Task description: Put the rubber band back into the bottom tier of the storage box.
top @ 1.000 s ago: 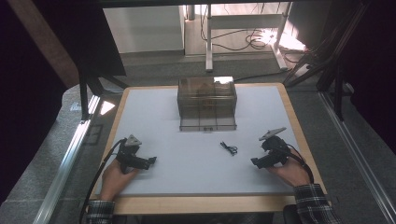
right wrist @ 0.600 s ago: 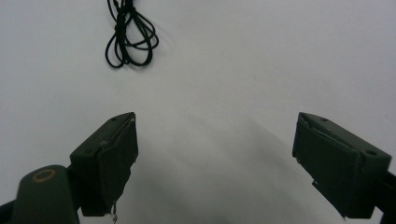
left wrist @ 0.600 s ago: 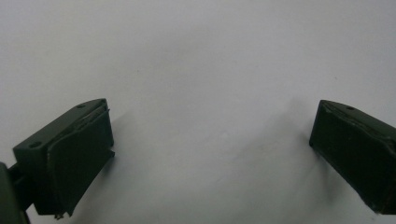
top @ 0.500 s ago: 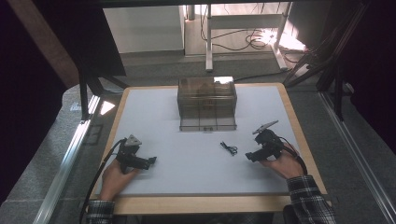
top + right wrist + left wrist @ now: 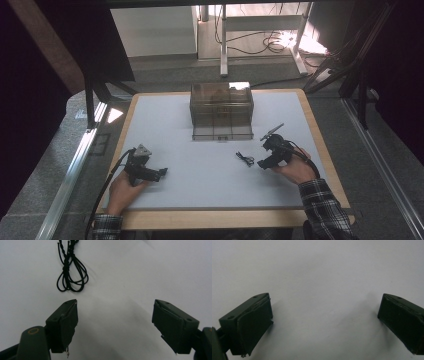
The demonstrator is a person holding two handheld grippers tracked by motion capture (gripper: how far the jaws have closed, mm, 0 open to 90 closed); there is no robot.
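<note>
A small bundle of thin black cord (image 5: 245,159) lies on the white mat, right of centre. My right gripper (image 5: 261,164) sits just to its right, jaws pointing at it. In the right gripper view the cord (image 5: 71,272) lies ahead and to the left of the gripper (image 5: 115,325), apart from the fingertips. Its jaws have just been closing a little but still stand wide, with bare mat between them. My left gripper (image 5: 161,173) rests low over the mat at the front left. In the left gripper view the gripper (image 5: 324,322) is open, with nothing between its jaws.
A clear brownish plastic box (image 5: 221,112) with its front flap folded down stands at the back middle of the white mat (image 5: 200,190). The table's wooden rim (image 5: 225,219) frames the mat. Dark stands and cables lie on the floor beyond.
My right gripper has slid left across the mat, closer to the black cord. The left gripper and the cord have stayed where they were.
</note>
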